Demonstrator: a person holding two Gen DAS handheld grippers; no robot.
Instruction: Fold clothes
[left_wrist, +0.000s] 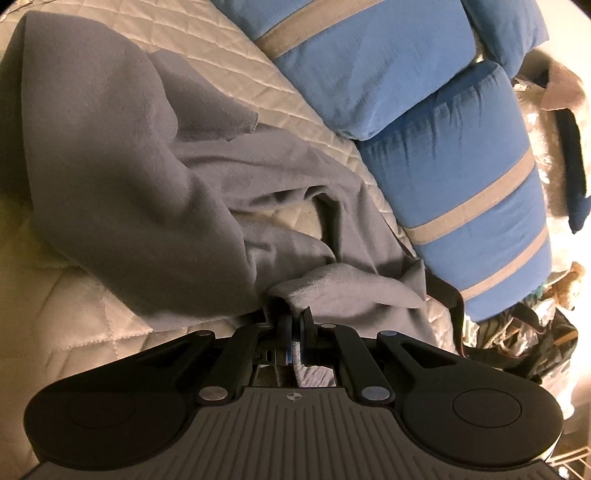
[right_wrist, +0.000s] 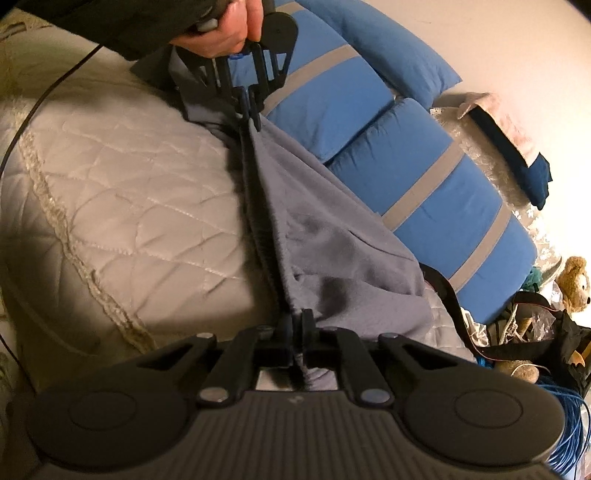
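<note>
A grey fleece garment (left_wrist: 122, 177) lies rumpled on a cream quilted bedspread (left_wrist: 74, 325). In the left wrist view my left gripper (left_wrist: 293, 321) is shut on a fold of its edge. In the right wrist view my right gripper (right_wrist: 295, 321) is shut on the near end of the same garment (right_wrist: 332, 236). Its dark hem runs taut from there up to the left gripper (right_wrist: 251, 110), which a hand (right_wrist: 225, 33) holds at the top of the view, also clamped on the cloth. The cloth hangs between the two grippers above the bed.
Blue cushions with grey stripes (left_wrist: 443, 147) lie along the bed's right side (right_wrist: 424, 177). Beyond them are a teddy bear (right_wrist: 576, 280), bags and a coil of blue cable (right_wrist: 569, 435). A black cable (right_wrist: 33, 110) crosses the bedspread (right_wrist: 129, 206) at the left.
</note>
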